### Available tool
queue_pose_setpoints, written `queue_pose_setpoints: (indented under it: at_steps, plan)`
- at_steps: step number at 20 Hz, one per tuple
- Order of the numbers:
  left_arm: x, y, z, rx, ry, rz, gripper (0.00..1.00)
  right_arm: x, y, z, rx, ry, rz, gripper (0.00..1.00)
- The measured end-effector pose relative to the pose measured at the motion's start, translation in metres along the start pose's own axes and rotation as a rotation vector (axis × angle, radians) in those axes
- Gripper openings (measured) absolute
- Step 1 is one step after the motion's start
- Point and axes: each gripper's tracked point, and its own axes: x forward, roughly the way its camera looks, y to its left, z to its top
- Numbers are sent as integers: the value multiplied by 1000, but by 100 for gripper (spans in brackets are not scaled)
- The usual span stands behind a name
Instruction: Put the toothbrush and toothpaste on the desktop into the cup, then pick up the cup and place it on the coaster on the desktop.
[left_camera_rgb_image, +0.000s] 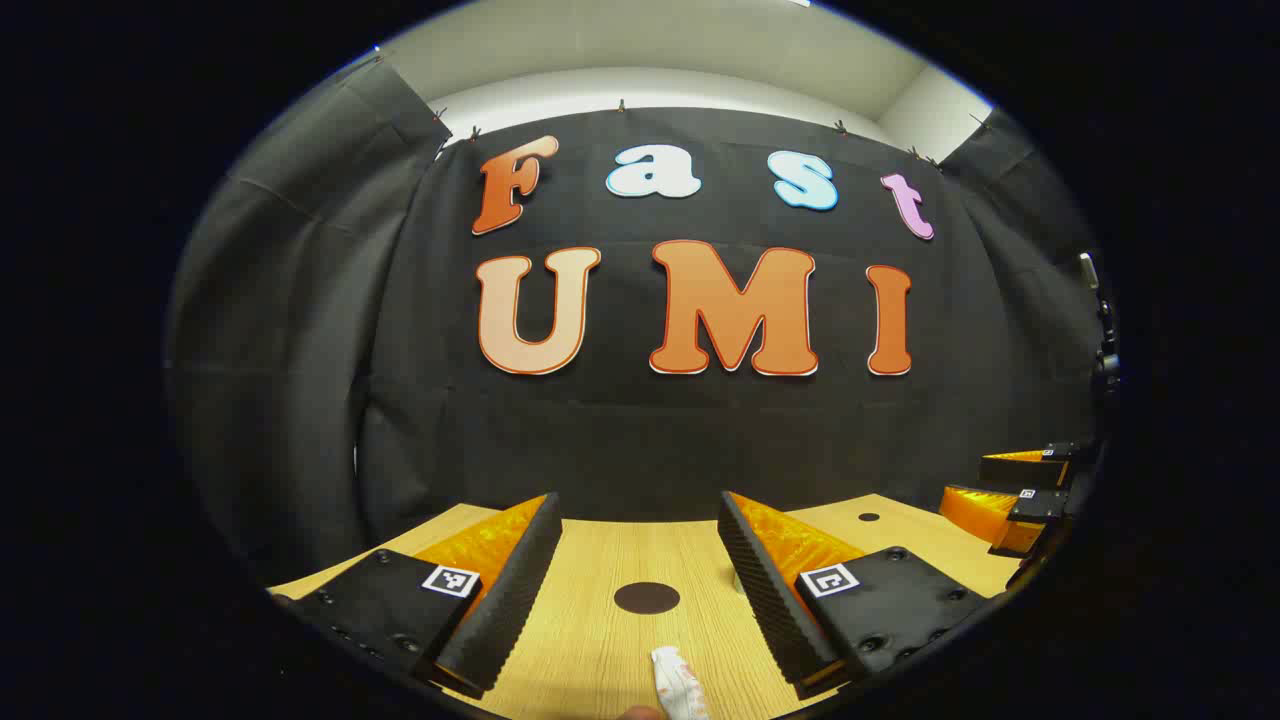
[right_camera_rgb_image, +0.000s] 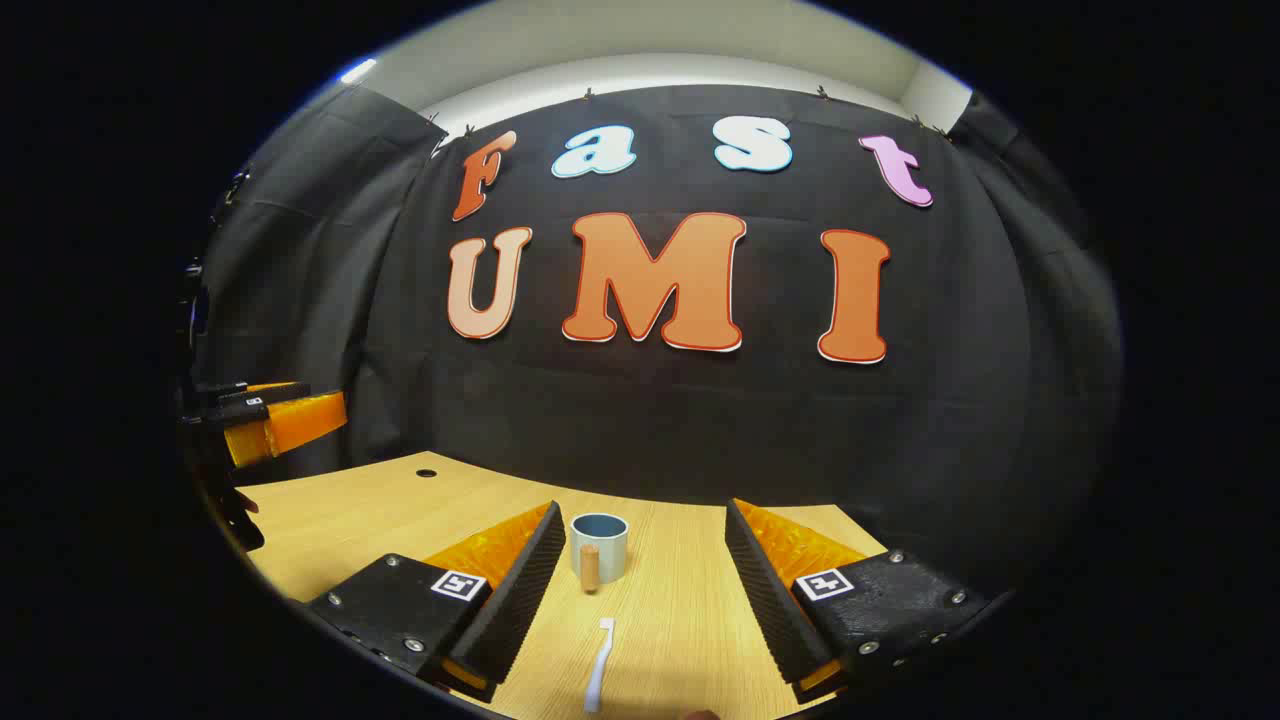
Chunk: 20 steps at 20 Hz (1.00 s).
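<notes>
Two grippers: both hover above the wooden desktop (right_camera_rgb_image: 680, 600), each with its jaws spread wide and gripping nothing.
Left gripper (left_camera_rgb_image: 640, 590): its fingers frame a dark round coaster (left_camera_rgb_image: 646, 597) lying flat on the desktop; the other gripper shows near the right edge of the left gripper view.
Toothpaste (left_camera_rgb_image: 678, 682): a white tube lying on the desktop at the near edge, just in front of the coaster, apart from it.
Right gripper (right_camera_rgb_image: 640, 590): fingers wide apart, the cup between them farther off.
Cup (right_camera_rgb_image: 599, 545): pale blue-grey, upright, with a wooden handle, toward the far edge.
Toothbrush (right_camera_rgb_image: 599, 665): white, lying flat near the near edge, in front of the cup, well apart from it.
</notes>
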Motion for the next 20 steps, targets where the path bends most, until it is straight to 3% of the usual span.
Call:
queue_pose_setpoints:
  at_steps: [13, 20]
  plan:
    - [-1, -9, 6, 20, 5, -11, 100, 3, 5, -1, 34, 23, 36, 96]
    - [22, -19, -18, 13, 167, -65, 100, 19, 7, -23, 10, 162, 77, 95]
